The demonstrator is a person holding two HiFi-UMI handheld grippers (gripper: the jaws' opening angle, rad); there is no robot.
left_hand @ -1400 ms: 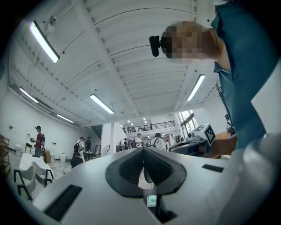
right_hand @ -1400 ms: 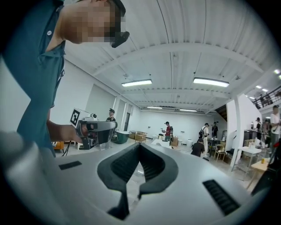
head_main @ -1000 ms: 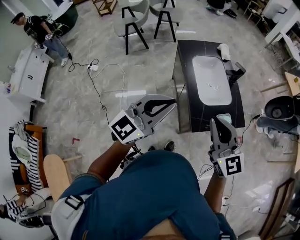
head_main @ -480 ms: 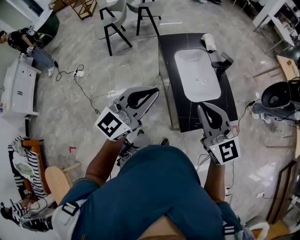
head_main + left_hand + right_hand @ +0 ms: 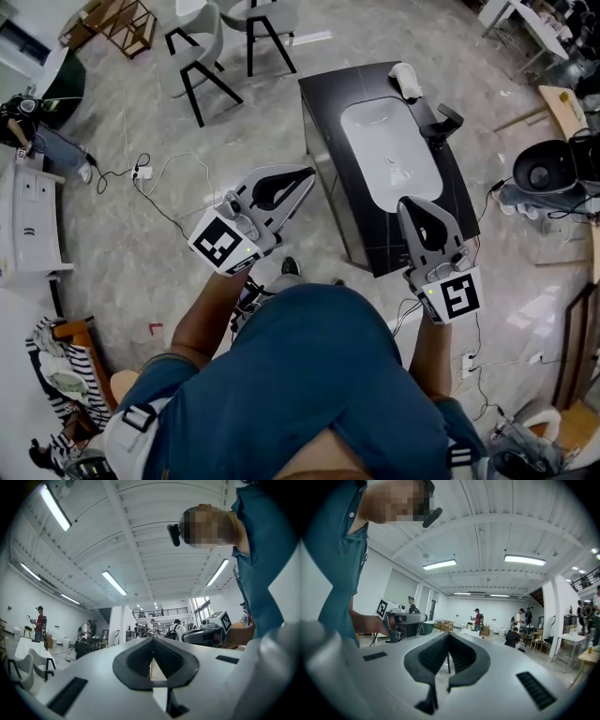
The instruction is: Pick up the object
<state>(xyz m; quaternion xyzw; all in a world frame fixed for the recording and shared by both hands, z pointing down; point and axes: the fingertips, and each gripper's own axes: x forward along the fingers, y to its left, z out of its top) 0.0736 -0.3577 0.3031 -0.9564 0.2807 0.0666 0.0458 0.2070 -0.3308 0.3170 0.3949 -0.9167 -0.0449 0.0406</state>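
Though clenched empty, left hand-held gripper (image 5: pixel 307 173) and right hand-held gripper (image 5: pixel 411 202) near black counter (image 5: pixel 325 112), marble floor (image 5: pixel 141 258).

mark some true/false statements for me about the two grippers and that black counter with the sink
1. A white basin is set into the black counter. True.
2. The left gripper has its fingers closed on nothing. True.
3. The right gripper holds a white object. False: its fingers are shut and empty, and the white object lies at the counter's far end.
4. The chairs stand on the counter. False: they stand on the floor beyond it.
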